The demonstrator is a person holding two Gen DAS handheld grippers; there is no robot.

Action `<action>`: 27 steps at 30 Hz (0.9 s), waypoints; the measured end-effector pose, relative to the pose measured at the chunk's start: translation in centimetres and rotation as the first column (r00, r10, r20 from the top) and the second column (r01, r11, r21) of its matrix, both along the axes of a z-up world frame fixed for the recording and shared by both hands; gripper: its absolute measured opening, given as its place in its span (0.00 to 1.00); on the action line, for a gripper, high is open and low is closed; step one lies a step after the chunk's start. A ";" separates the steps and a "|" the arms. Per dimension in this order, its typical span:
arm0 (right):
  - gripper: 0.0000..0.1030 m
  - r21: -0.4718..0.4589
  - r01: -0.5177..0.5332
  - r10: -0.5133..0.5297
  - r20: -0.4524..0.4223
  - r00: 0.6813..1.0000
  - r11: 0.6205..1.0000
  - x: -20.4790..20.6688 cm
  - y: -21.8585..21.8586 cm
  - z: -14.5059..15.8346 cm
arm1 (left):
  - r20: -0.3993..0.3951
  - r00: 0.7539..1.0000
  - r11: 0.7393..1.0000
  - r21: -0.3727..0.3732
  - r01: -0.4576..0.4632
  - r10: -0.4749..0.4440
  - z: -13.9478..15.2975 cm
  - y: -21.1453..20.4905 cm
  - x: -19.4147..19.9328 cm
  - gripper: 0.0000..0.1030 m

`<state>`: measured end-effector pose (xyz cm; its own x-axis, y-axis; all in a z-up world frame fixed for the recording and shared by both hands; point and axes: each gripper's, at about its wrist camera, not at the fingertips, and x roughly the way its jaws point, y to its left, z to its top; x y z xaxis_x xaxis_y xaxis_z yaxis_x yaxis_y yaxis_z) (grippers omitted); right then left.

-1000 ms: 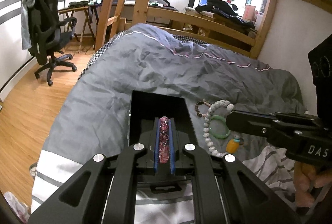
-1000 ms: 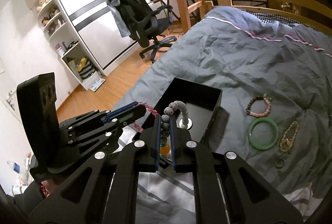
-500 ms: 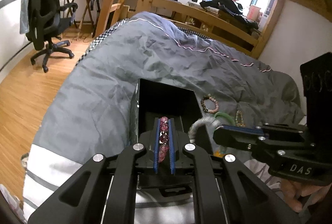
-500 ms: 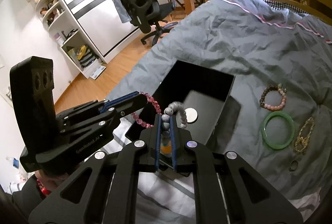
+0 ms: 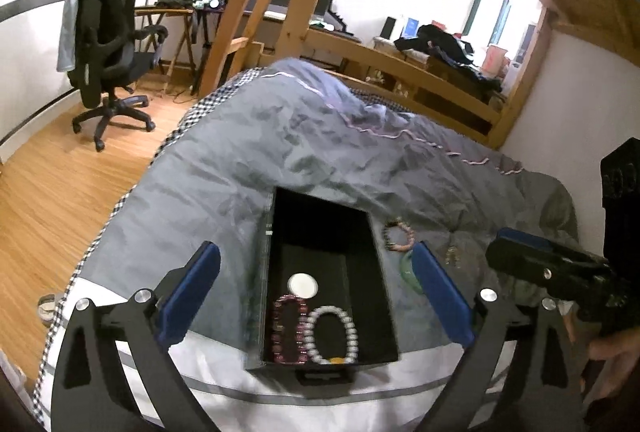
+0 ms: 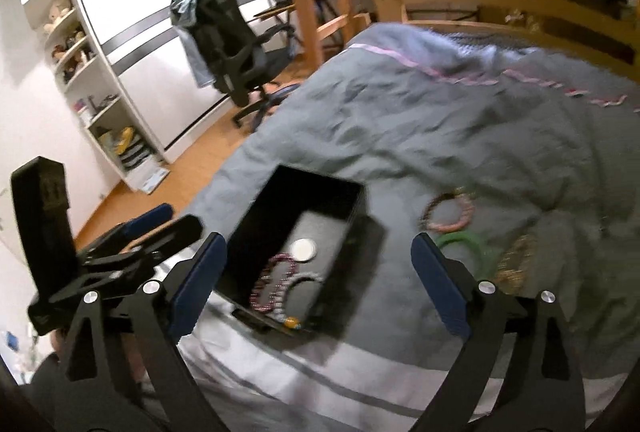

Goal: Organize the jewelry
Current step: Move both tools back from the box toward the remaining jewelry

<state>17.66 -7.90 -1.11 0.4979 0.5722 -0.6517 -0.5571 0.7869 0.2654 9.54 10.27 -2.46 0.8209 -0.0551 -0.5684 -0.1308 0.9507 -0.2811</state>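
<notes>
the left gripper [image 5: 316, 290] stands wide open, its two blue pads spread far apart and holding nothing; one pad [image 5: 188, 296] sits at about 8 o'clock of the view and the other at about 4 o'clock. between them, straight ahead, lies the black box [image 5: 376, 272] on the bed, open at the top. inside it, at the near end, the pink bead bracelet [image 5: 289, 328] lies flat, touching the white bead bracelet [image 5: 330, 332] on its 3 o'clock side; an orange bead of the white one shows at its near edge. just beyond them, toward 12 o'clock, a round white disc [image 5: 303, 284] rests on the box floor.

the right gripper [image 6: 318, 282] is spread wide as well, empty, with the same box [image 6: 256, 216] framed between its pads. from this view the pink bracelet [image 6: 272, 282] and white bracelet [image 6: 304, 284] lie together at the near end, the picture somewhat blurred.

outside the box, toward 3 o'clock on the grey duvet [image 5: 280, 152], lie a pink and brown bead bracelet [image 6: 448, 210], a green bangle [image 6: 466, 248] near it, and a gold chain [image 6: 514, 264] beside the bangle, all apart from the box.

further out, a black office chair [image 5: 108, 44] stands on the wooden floor at 10 o'clock, and the wooden bed frame [image 5: 420, 60] runs past the foot of the bed at 1 o'clock.
</notes>
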 end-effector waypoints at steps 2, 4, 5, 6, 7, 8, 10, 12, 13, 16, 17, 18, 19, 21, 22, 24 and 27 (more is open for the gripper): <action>0.93 -0.024 0.023 -0.022 0.028 0.999 0.999 0.0 -1.3 0.5 | 0.006 1.000 1.000 0.015 0.004 -0.004 0.4 -1.2 0.0 0.94; 0.94 -0.029 0.039 -0.038 0.044 0.998 0.999 0.0 -2.5 0.7 | 0.011 1.000 0.999 0.049 0.011 -0.011 0.7 -2.8 0.1 0.94; 0.94 -0.035 0.054 -0.053 0.046 0.998 0.998 0.0 -3.4 0.7 | 0.009 1.000 0.998 0.064 0.016 -0.017 0.7 -3.4 0.2 0.94; 0.94 -0.036 0.064 -0.062 0.045 0.997 0.997 0.0 -4.0 0.6 | 0.005 1.000 0.996 0.083 0.027 -0.028 0.8 -4.3 0.4 0.94; 0.94 -0.034 0.069 -0.068 0.043 0.997 0.997 0.1 -4.7 0.5 | 0.005 0.999 0.995 0.093 0.037 -0.038 0.8 -4.9 0.4 0.94; 0.94 -0.032 0.076 -0.074 0.039 0.996 0.997 0.1 -5.4 0.4 | 0.001 0.999 0.992 0.112 0.054 -0.055 0.7 -6.0 0.7 0.94; 0.94 -0.030 0.097 -0.096 0.030 0.995 0.995 0.3 -7.0 0.0 | -0.009 0.996 0.987 0.135 0.090 -0.089 0.6 -8.0 1.1 0.94; 0.94 -0.019 0.114 -0.114 0.021 0.993 0.993 0.5 -8.4 -0.3 | -0.019 0.994 0.983 0.143 0.113 -0.112 0.4 -9.3 1.5 0.94; 0.94 -0.014 0.122 -0.122 0.016 0.992 0.992 0.5 -9.1 -0.4 | -0.024 0.992 0.981 0.142 0.128 -0.126 0.2 -10.2 1.9 0.94; 0.94 0.004 0.144 -0.144 0.007 0.990 0.990 0.7 -10.7 -0.7 | -0.034 0.988 0.979 0.135 0.155 -0.151 -0.3 -11.6 2.9 0.94; 0.94 0.007 0.151 -0.151 0.006 0.989 0.989 0.8 -11.2 -0.9 | -0.043 0.985 0.977 0.131 0.169 -0.164 -0.6 -12.2 3.5 0.94; 0.94 0.008 0.157 -0.157 0.005 0.988 0.988 1.0 -11.8 -1.0 | -0.050 0.984 0.975 0.134 0.178 -0.173 -0.8 -12.7 4.0 0.94; 0.94 0.010 0.162 -0.162 0.006 0.987 0.987 1.1 -12.4 -1.3 | -0.057 0.983 0.973 0.144 0.182 -0.176 -1.0 -13.2 4.3 0.94; 0.94 0.006 0.171 -0.171 0.004 0.985 0.985 1.5 -13.4 -1.8 | -0.070 0.979 0.966 0.166 0.198 -0.189 -1.4 -14.1 5.2 0.94; 0.94 0.003 0.175 -0.175 0.003 0.985 0.985 1.6 -13.8 -2.0 | -0.077 0.977 0.963 0.173 0.207 -0.196 -1.7 -14.6 5.7 0.94; 0.94 -0.002 0.182 -0.182 -0.003 0.983 0.983 1.9 -14.6 -2.7 | -0.088 0.975 0.959 0.181 0.218 -0.205 -2.2 -15.1 6.2 0.94; 0.94 -0.009 0.183 -0.183 -0.009 0.983 0.983 2.3 -15.3 -4.0 | -0.104 0.972 0.954 0.197 0.225 -0.208 -3.0 -15.8 7.4 0.94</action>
